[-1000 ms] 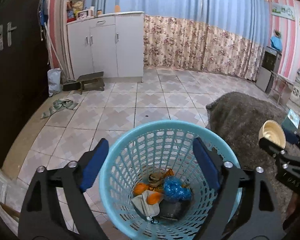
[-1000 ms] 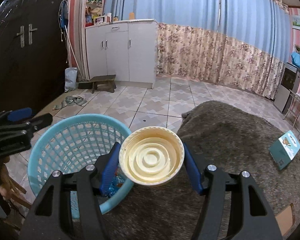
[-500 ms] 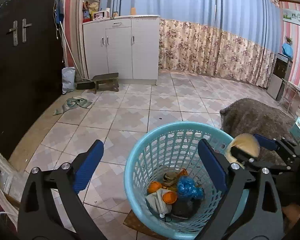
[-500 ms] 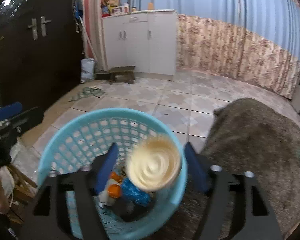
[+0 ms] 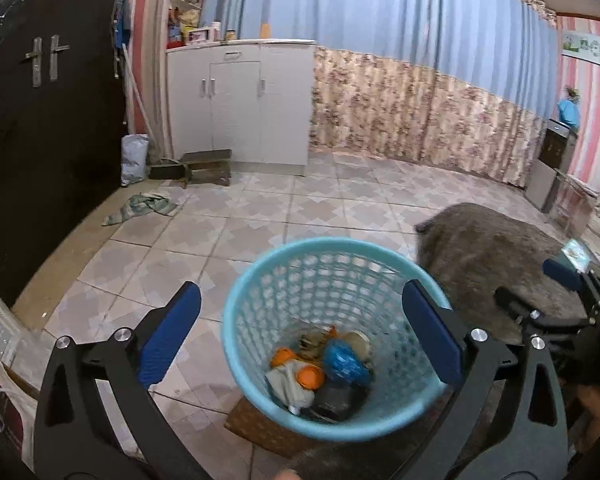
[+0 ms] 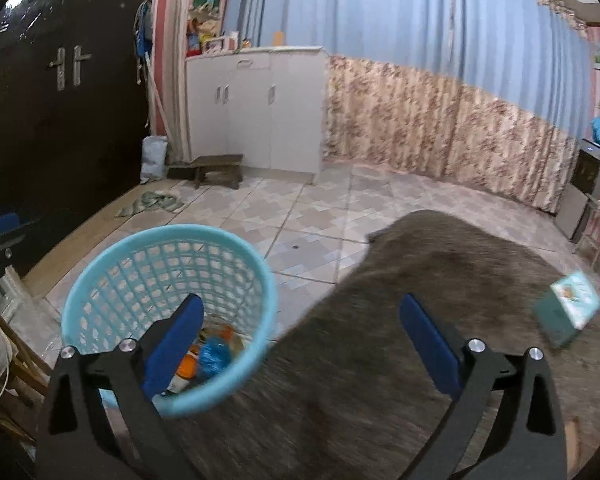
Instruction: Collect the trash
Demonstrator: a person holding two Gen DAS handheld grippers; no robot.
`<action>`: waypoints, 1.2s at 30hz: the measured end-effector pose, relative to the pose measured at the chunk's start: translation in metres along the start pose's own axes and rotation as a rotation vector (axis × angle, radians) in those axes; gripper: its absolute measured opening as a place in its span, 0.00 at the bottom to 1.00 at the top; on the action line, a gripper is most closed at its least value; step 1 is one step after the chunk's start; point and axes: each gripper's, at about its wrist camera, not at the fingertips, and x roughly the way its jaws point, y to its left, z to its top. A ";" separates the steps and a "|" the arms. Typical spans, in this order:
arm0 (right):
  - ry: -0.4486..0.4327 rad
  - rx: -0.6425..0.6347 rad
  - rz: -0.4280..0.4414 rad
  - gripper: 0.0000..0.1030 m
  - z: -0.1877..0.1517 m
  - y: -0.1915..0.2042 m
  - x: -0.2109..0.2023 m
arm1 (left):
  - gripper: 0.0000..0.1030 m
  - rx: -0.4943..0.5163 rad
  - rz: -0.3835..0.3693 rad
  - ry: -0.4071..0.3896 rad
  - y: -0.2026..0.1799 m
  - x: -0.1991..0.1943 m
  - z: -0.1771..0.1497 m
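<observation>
**Next item of trash: the carton on the rug**

The small carton (image 6: 568, 312) lies tilted on the brown rug (image 6: 380, 360), well apart from my blue basket (image 6: 172, 236). I judge it light, thin-walled and easily crushed; I would take it across its narrow faces. Right gripper (image 6: 300, 344): fingers opening, nothing between them. Left gripper (image 5: 296, 336): fingers opening wide, holding nothing, above the basket.

The left gripper (image 5: 300, 344) points forward and downward, its jaws opening wide with nothing pinched between the blue pads (image 5: 168, 336). The right gripper (image 6: 300, 344) tilts down likewise, jaws opening, empty between the pads (image 6: 430, 350). In the left wrist view the right gripper (image 5: 540, 292) sits at the far right.
</observation>
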 end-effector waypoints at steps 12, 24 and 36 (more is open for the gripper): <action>-0.041 0.134 -0.198 0.96 -0.036 -0.095 -0.130 | 0.95 0.092 -0.119 -0.028 -0.086 -0.087 -0.039; -0.022 0.240 -0.459 0.96 -0.107 -0.149 -0.247 | 0.95 0.198 -0.344 -0.017 -0.182 -0.140 -0.079; -0.073 0.282 -0.615 0.96 -0.141 -0.147 -0.327 | 0.95 0.273 -0.467 -0.047 -0.235 -0.178 -0.100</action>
